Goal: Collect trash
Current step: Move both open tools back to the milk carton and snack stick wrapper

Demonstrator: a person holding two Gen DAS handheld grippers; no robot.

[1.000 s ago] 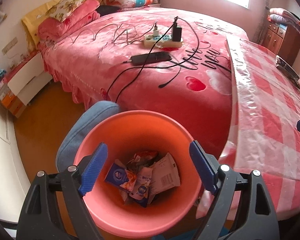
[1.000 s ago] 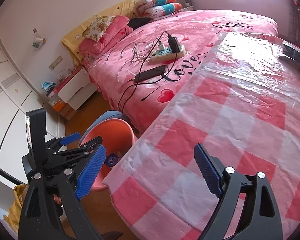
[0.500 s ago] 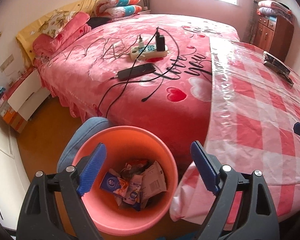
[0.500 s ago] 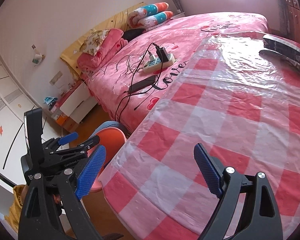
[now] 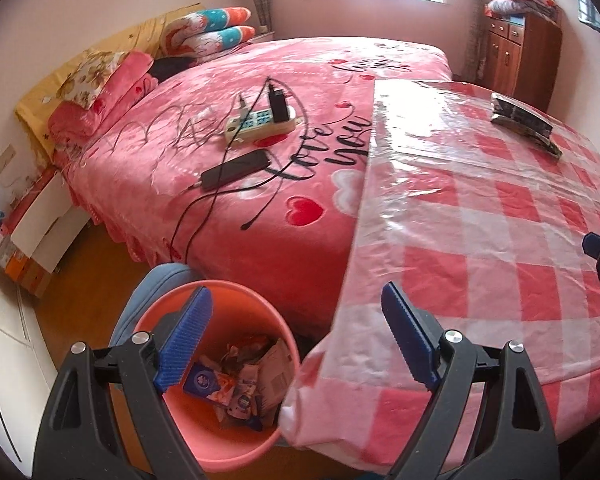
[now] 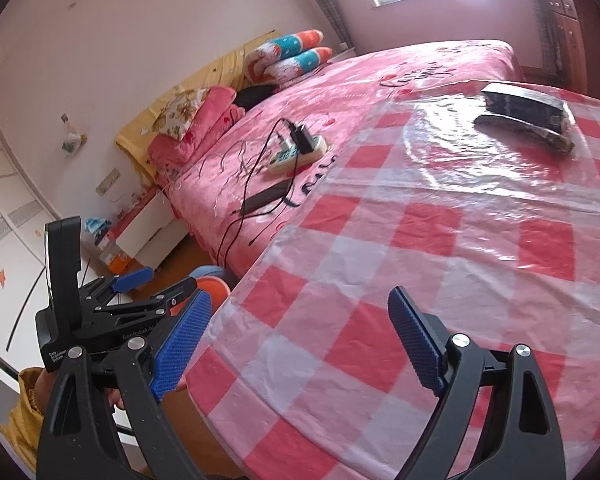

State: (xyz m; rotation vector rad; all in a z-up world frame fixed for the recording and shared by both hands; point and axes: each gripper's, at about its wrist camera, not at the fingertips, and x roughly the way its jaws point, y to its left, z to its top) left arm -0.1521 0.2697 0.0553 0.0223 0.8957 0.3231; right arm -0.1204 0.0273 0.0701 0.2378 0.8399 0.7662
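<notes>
**Hazards: empty grippers between bin and remaining packet**

Left gripper [image 5: 296, 336]: fingers wide apart, nothing between the pads. Right gripper [image 6: 300, 344]: fingers likewise apart and empty, above the checked tablecloth [image 6: 440, 240].

Location of task items:
- Orange bin [image 5: 236, 440]: below and slightly left of the left fingers, beside the hanging table edge. Crumpled wrappers [image 5: 244, 380] already inside.
- Dark packet [image 6: 528, 114]: far ahead of the right fingers and to their right, flat on the clear plastic cover [image 6: 480, 152]. Probably the last piece to collect; contents not readable.

Possible faults:
- Slipping grasp. Flat packet on glossy film; pads likely to slide over it or pinch the film along with it, dragging the cover.
- Snagged cloth. Loose corner hanging just beside the bin rim, under the left fingers; risk of catching on a low pass and tipping the bin.
- Wrong pickup. Power strip [image 5: 264, 124], black phone-like slab [image 5: 236, 170] and cables on the bed, ahead of the left fingers: not trash, to be left alone.
- Missed drop. Bin partly hidden under the cloth edge; release only directly over the opening.
</notes>
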